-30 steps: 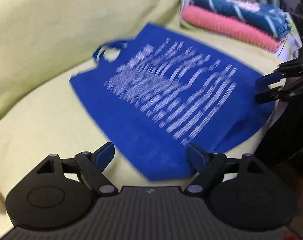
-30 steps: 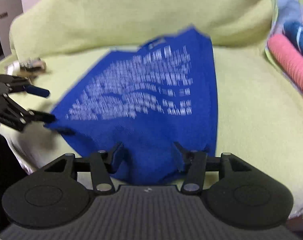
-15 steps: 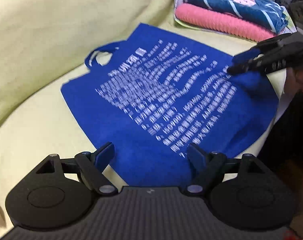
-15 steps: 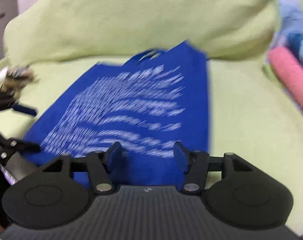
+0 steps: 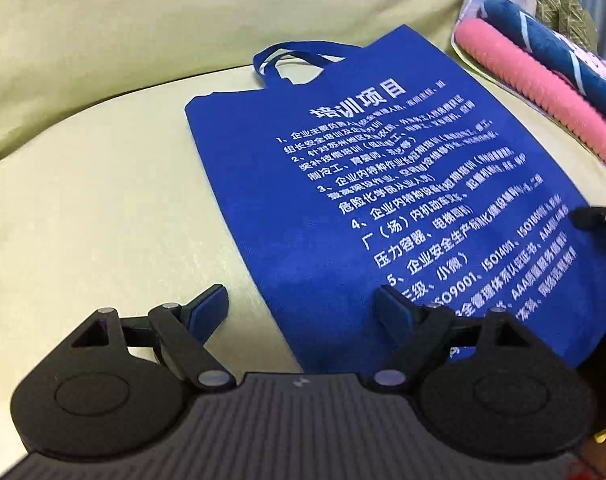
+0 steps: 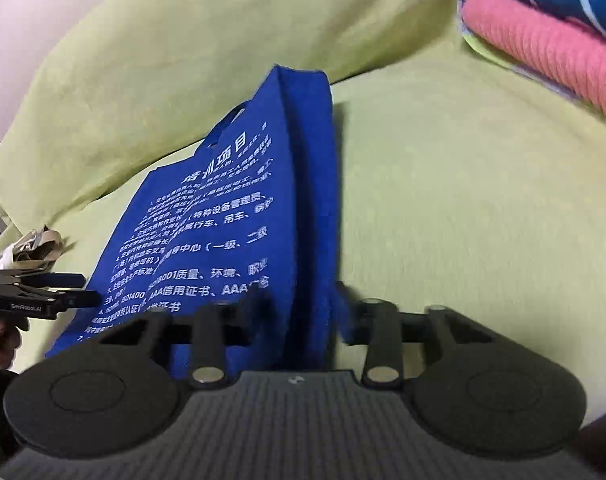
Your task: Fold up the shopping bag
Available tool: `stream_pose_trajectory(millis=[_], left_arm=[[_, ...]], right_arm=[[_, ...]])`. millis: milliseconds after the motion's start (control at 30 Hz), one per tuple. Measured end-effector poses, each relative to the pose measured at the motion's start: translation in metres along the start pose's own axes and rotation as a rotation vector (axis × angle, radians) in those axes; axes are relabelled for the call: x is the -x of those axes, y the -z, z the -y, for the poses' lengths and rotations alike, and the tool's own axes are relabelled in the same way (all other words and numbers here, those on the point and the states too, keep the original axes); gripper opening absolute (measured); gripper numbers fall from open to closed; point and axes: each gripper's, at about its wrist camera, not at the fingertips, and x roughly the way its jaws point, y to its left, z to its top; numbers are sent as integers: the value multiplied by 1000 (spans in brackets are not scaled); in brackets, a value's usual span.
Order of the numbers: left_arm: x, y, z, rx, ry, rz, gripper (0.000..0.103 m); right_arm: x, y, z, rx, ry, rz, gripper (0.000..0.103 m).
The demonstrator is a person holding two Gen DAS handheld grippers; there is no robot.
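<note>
While right gripper (image 6: 303, 312) closes, bag (image 6: 239, 220) lies between.

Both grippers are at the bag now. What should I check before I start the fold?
1. Shopping bag lies flat, print up: ok.
2. Handles lie at the far end, away from both grippers: ok.
3. Right gripper has the bag's side edge between its closing jaws: ok.
4. Right grip is firm: cannot tell, the fingers are blurred.
5. Left gripper grips the near edge: not ok, it is open and only straddles the edge.
6. Folded towels are clear of the bag's far corner: cannot tell.
</note>
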Motion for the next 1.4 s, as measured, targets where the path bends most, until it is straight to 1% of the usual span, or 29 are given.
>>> stream_pose_trajectory(millis=[33,100,233,300,400,500,533,567,600,633,700,733,767,800,833,867,900,933,967,1000,1033,1067,1100,1133,1167,1233,1333,1367,1400], left_arm=[[0,-1,0,-6,-3,2,82],[-1,-4,0,-23,-17,6,82],[5,-14,0,-60,-93,47,82],[8,-20,-1,-45,-86,59,82],[7,-23,-3,-33,-67,39,82],[5,-23,-7,-26,-55,18,83],[5,-24,-8,-25,-59,14,83],[4,-25,-9,-27,-66,10,83],[2,-26,-12,-27,-66,2,82],[-2,-27,-14,-23,-59,-11,82],[-9,-29,-19,-5,-39,-38,82],[-13,-30,-22,6,-27,-50,81],[-15,-29,-24,16,-12,-55,78],[-15,-29,-25,25,7,-50,67],[-15,-29,-24,26,14,-48,66],[-14,-30,-22,13,7,-46,57],[-13,-31,-20,5,17,-39,35],[-13,-32,-20,7,37,-31,24],[-13,-33,-19,1,41,-25,19],[-14,-34,-17,-18,30,-19,19],[-15,-36,-15,-33,21,-11,18],[-18,-40,-16,-40,13,-1,15],[-21,-45,-16,-48,5,9,14],[-24,-49,-16,-56,-3,19,14],[-28,-55,-17,-65,-12,29,14],[-38,-74,-20,-93,-39,51,14],[-58,-109,-22,-148,-110,74,16],[-64,-120,-23,-155,-133,68,24],[-69,-129,-25,-158,-155,60,36]], right_arm=[[2,2,0,-19,3,0,19],[8,7,4,-84,-5,-1,15],[27,30,-5,-171,-17,-21,13],[35,45,-15,-203,-29,-40,13],[40,66,-33,-208,-80,-93,13],[47,68,-42,-146,-81,-77,23],[51,63,-41,-134,-79,-56,29],[55,57,-40,-122,-78,-35,39],[57,49,-38,-108,-74,-16,45],[56,39,-35,-93,-68,2,52],[52,19,-28,-63,-56,30,58],[47,9,-25,-52,-51,34,64],[42,-1,-22,-40,-47,38,69],[36,-9,-20,-37,-49,36,71],[27,-14,-17,-44,-58,27,75],[18,-20,-15,-52,-68,18,77],[9,-26,-13,-59,-77,8,77],[1,-32,-11,-66,-86,-1,77],[-7,-35,-9,-76,-92,-10,77],[-15,-34,-6,-88,-95,-19,76],[-22,-33,-4,-100,-97,-29,68],[-28,-31,-4,-112,-94,-29,54],[-30,-29,-5,-124,-86,-20,46],[-30,-26,-5,-147,-83,-11,29],[-30,-24,-3,-185,-89,-1,19],[-29,-19,0,-260,-99,19,15],[-35,-13,-8,-310,-151,27,14],[-39,-11,-13,-310,-172,20,14],[-43,-10,-19,-296,-192,4,14]])
